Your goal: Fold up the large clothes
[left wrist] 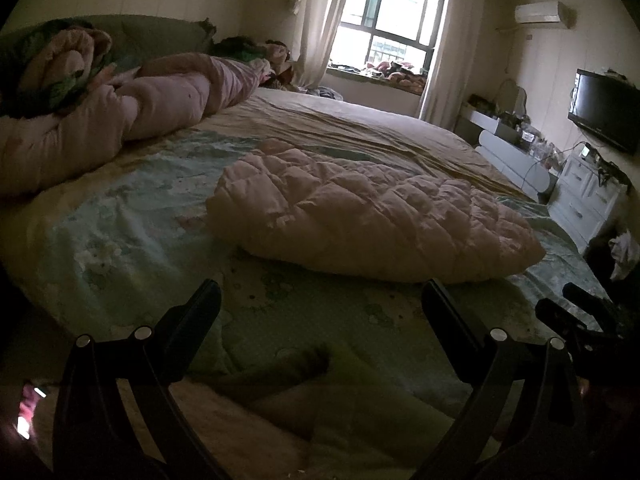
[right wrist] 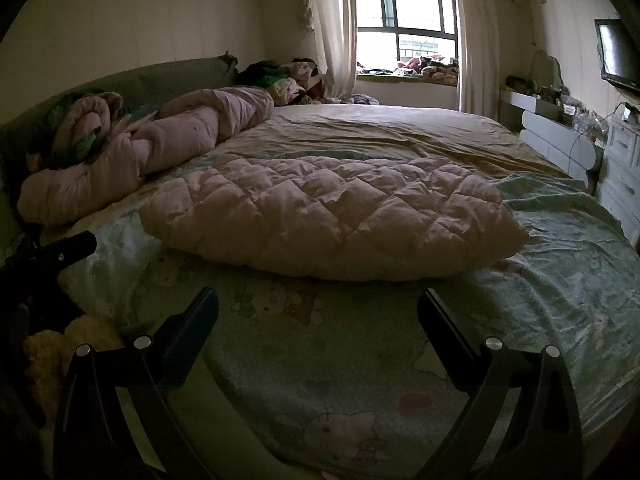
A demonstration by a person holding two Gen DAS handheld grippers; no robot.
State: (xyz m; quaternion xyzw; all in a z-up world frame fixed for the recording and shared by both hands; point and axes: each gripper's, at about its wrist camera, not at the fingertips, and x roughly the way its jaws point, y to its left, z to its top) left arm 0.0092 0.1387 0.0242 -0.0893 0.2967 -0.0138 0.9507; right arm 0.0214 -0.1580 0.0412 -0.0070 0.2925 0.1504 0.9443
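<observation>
Both the left gripper (left wrist: 320, 300) and the right gripper (right wrist: 318, 306) are held with jaws spread wide, empty, above the near edge of the bed (right wrist: 560, 280). The pink quilted garment (right wrist: 320, 216) is seen folded mid-bed; beyond the bed, a curtained window (right wrist: 404, 12) is lit.

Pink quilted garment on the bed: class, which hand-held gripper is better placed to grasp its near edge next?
Right, probably. The right hand-held gripper faces the pink quilted garment squarely; both are open.
</observation>
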